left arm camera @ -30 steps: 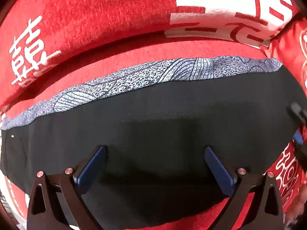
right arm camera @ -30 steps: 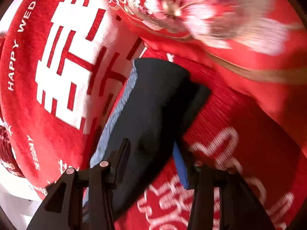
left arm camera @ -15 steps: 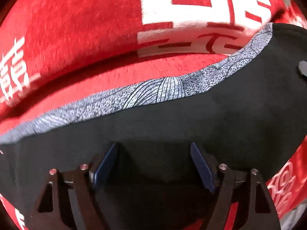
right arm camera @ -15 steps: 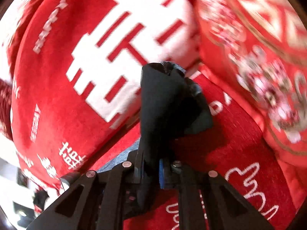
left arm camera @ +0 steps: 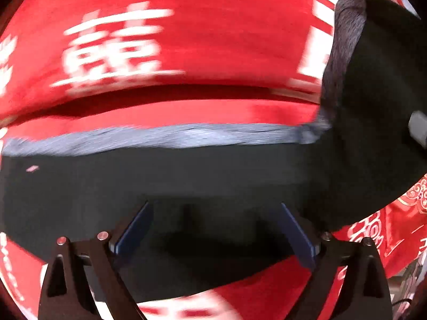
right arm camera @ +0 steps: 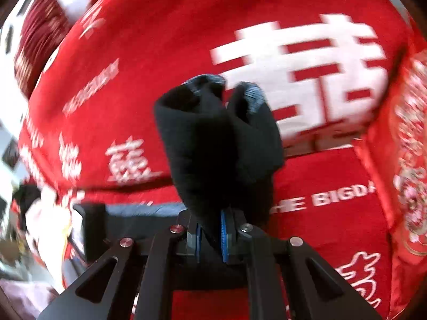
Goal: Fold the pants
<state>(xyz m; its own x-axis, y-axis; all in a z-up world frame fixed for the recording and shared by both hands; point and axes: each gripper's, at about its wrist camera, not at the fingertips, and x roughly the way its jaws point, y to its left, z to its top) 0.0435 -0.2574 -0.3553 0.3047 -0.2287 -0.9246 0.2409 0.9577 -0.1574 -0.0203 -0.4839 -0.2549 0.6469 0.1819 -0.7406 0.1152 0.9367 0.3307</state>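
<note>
— Right hand-held gripper (right arm camera: 209, 236) was clenched on a bunched end of the black pants (right arm camera: 213, 144); that end stood lifted above the red blanket (right arm camera: 160, 53).

— And the left hand-held gripper (left arm camera: 213, 229)?

— Released, blue pads (left arm camera: 133, 229) spread wide over the dark cloth (nothing pinched between them); the pants (left arm camera: 186, 176) lay across the blanket (left arm camera: 186, 40), grey patterned band (left arm camera: 160, 136) along the far edge; their right end rose up at the frame's side.

"THE BIGDA" on red blanket (right arm camera: 333, 197)
</note>
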